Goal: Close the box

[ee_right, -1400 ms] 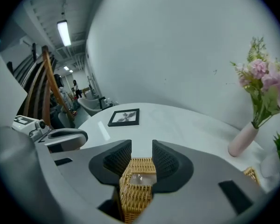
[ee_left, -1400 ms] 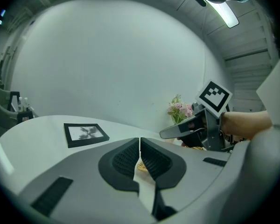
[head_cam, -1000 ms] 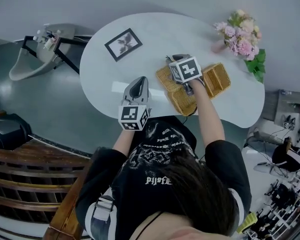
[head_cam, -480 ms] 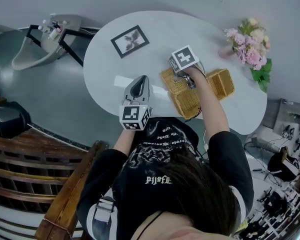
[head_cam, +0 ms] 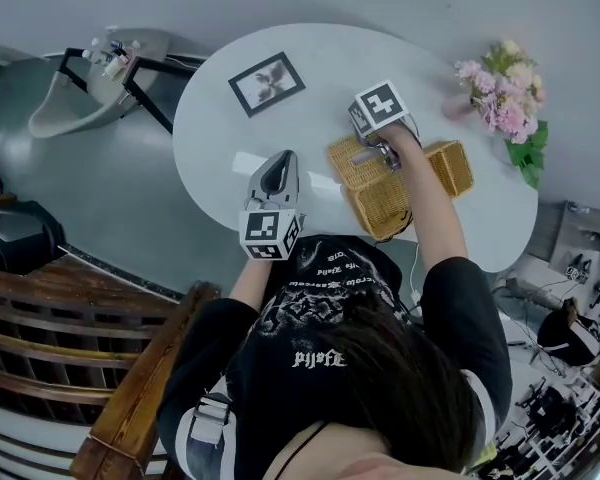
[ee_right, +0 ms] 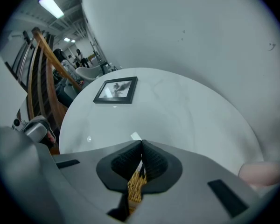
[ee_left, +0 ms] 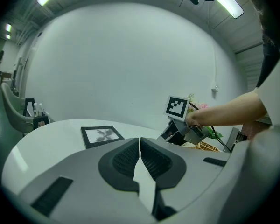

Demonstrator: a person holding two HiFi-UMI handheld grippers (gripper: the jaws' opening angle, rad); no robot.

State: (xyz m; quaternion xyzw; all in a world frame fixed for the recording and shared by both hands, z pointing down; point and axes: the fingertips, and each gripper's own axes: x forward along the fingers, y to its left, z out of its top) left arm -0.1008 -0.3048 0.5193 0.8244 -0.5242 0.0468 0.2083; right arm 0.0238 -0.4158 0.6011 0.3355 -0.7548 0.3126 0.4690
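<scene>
The wicker box is seen lying open on the white bench, near its front edge. The right gripper is placed over the box's far left part, and its jaws are closed on strands of the wicker. The left gripper is held left of the box, apart from it, with its jaws pressed together on nothing. A second earlier the right gripper's jaws were spread wide. They have since been closed on the wicker, and that gripper has been shifted towards the box's far edge.

White rounded table on grey floor, wooden bench nearby.
</scene>
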